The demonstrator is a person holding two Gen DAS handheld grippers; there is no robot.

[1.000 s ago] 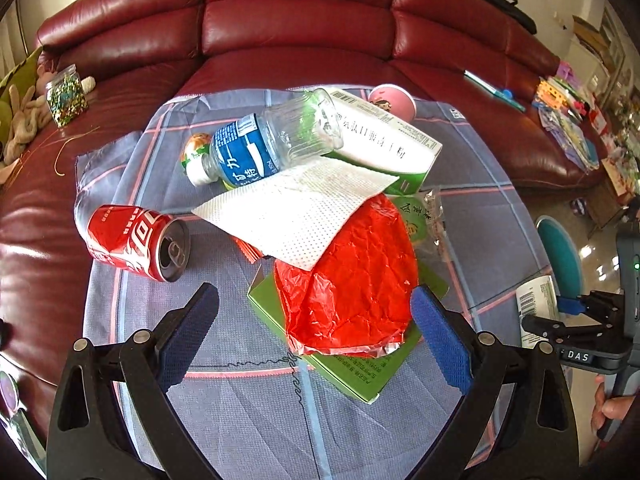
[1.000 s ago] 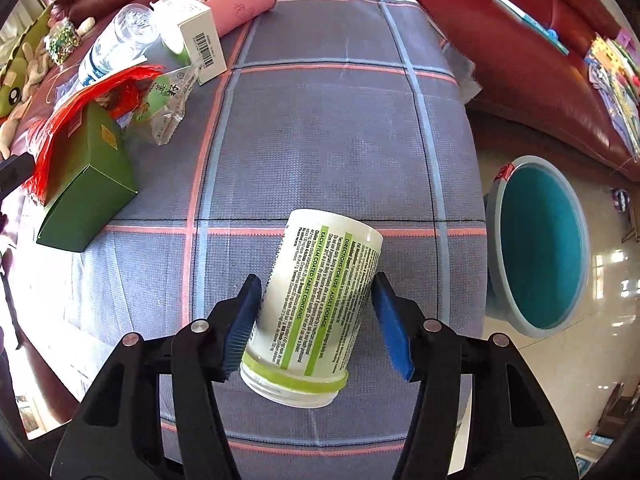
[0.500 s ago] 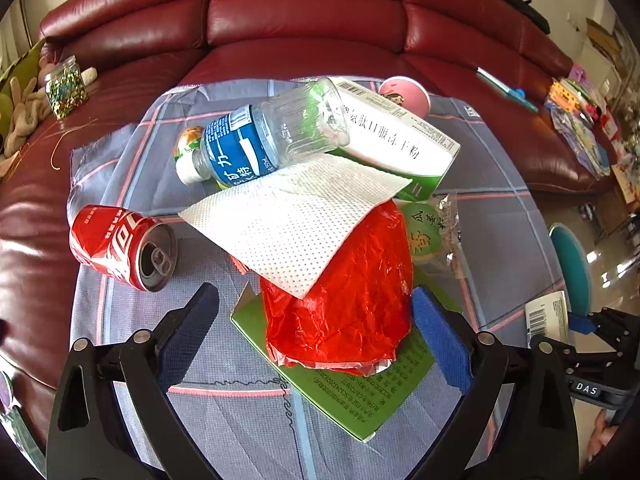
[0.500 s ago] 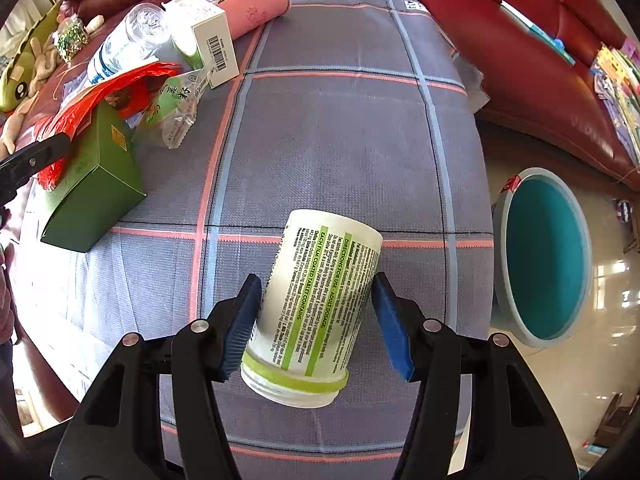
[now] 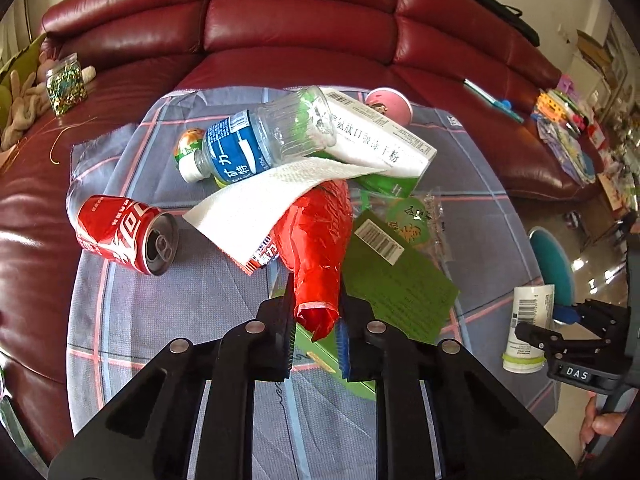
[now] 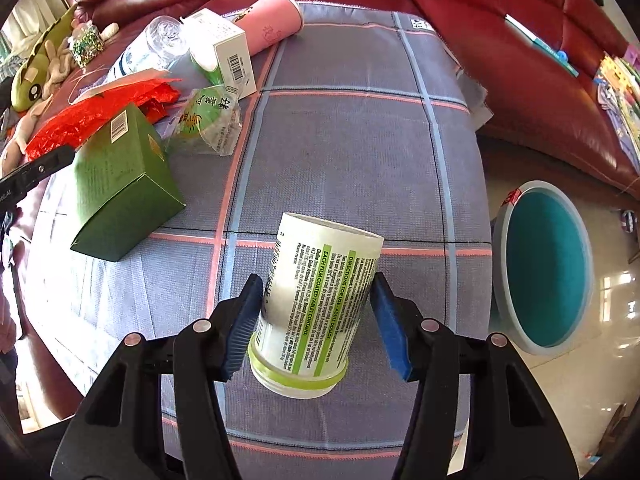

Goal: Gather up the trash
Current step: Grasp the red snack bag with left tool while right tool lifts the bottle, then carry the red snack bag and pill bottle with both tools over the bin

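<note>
My left gripper [image 5: 316,320] is shut on a crumpled red plastic wrapper [image 5: 320,248], squeezing its near end above a green box [image 5: 396,284]. A white paper towel [image 5: 272,196] lies over the wrapper's far end, under a clear water bottle [image 5: 260,140]. My right gripper [image 6: 318,304] is shut on a white tablet bottle with a green label [image 6: 316,296], held above the checked cloth [image 6: 352,152]; it also shows in the left wrist view [image 5: 528,328]. A teal bin [image 6: 544,268] stands on the floor to the right.
A red cola can [image 5: 128,236] lies left of the pile. A white and green carton [image 5: 380,148], a pink cup [image 5: 390,106] and a clear snack packet [image 5: 416,220] lie behind. A red leather sofa [image 5: 300,28] surrounds the table.
My left gripper was open around the red wrapper and has shut on it, bunching it narrow. The green box has tilted. My right gripper still holds the tablet bottle.
</note>
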